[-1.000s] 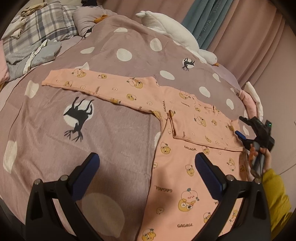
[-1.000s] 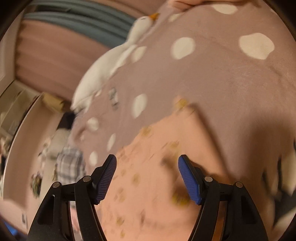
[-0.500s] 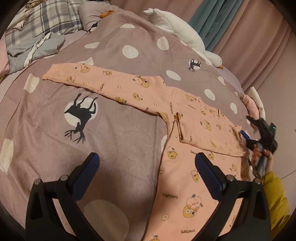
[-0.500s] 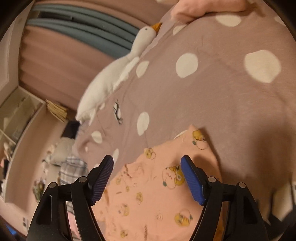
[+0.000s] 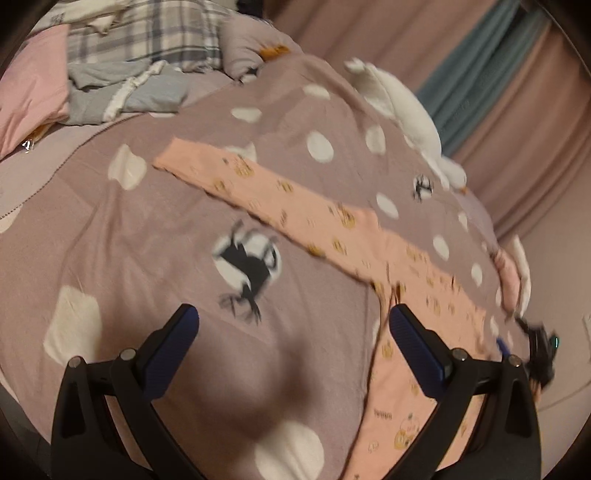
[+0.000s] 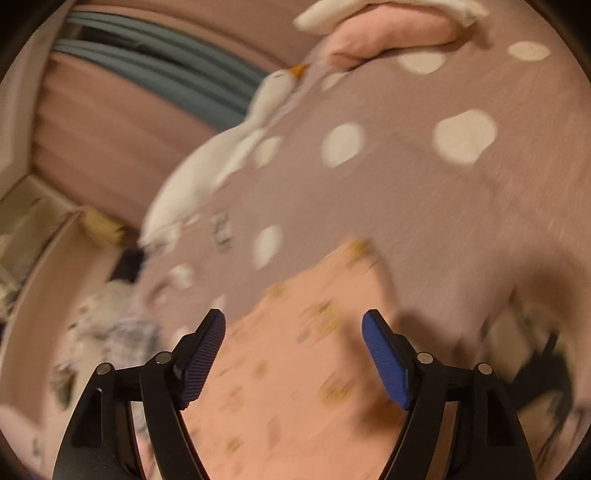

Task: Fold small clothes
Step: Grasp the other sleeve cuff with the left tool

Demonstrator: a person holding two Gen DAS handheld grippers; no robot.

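Observation:
A small peach-pink long-sleeve top with yellow cartoon prints lies flat on the mauve polka-dot bedspread. One sleeve stretches out to the upper left; the other is folded across the body. My left gripper is open and empty above the bedspread, its right finger over the top's left edge. My right gripper is open and empty, hovering over the top's corner; it also shows at the right in the left wrist view. Both views are motion-blurred.
A white goose plush lies along the far edge of the bed, also in the right wrist view. Plaid and grey clothes are piled at the upper left. A pink folded item sits at the bed's end. Pink curtains hang behind.
The left gripper has swung left and lower, so the top now sits further right in its view. The right gripper has shifted slightly over the top's corner. Both stay open.

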